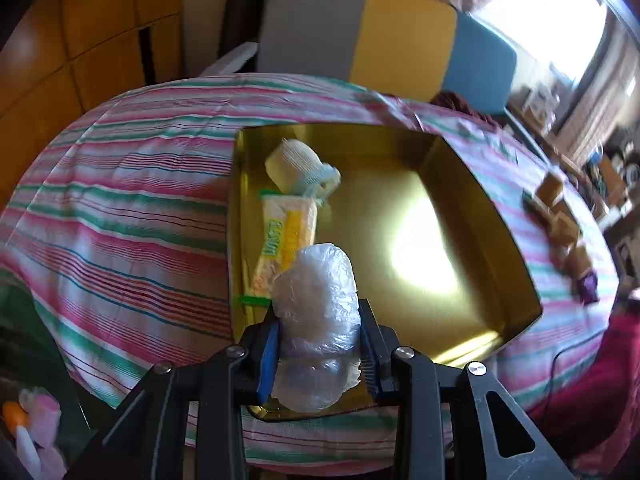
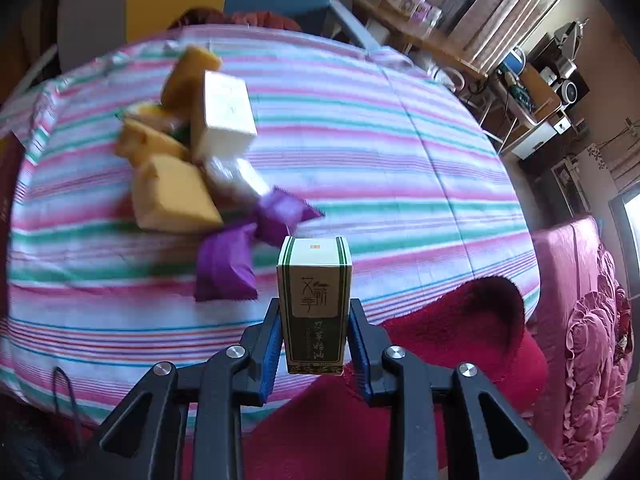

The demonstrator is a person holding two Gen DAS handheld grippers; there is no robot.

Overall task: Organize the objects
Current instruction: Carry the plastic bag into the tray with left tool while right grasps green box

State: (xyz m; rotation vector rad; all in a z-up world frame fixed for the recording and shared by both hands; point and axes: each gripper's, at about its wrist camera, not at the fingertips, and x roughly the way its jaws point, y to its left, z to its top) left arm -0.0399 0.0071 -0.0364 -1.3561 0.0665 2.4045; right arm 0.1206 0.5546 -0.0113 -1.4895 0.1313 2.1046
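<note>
My left gripper (image 1: 318, 344) is shut on a roll wrapped in clear plastic (image 1: 316, 320), held over the near left corner of a shiny gold tray (image 1: 472, 216). Inside the tray lie a white bandage roll (image 1: 294, 168) and a yellow-and-white packet (image 1: 286, 236) along its left side. In the right wrist view, my right gripper (image 2: 314, 344) is shut on a small green-and-cream box (image 2: 314, 304), held upright above the striped cloth. A pile of yellow packets (image 2: 172, 196), a cream box (image 2: 224, 112) and purple sachets (image 2: 228, 264) lies on the cloth to the left of it.
The striped tablecloth (image 1: 120, 200) covers a round table. A grey, yellow and blue chair back (image 1: 400, 36) stands behind it. Brown boxes (image 1: 560, 216) lie right of the tray. A red cushion (image 2: 460, 336) and pink bedding (image 2: 592, 340) sit at the near right.
</note>
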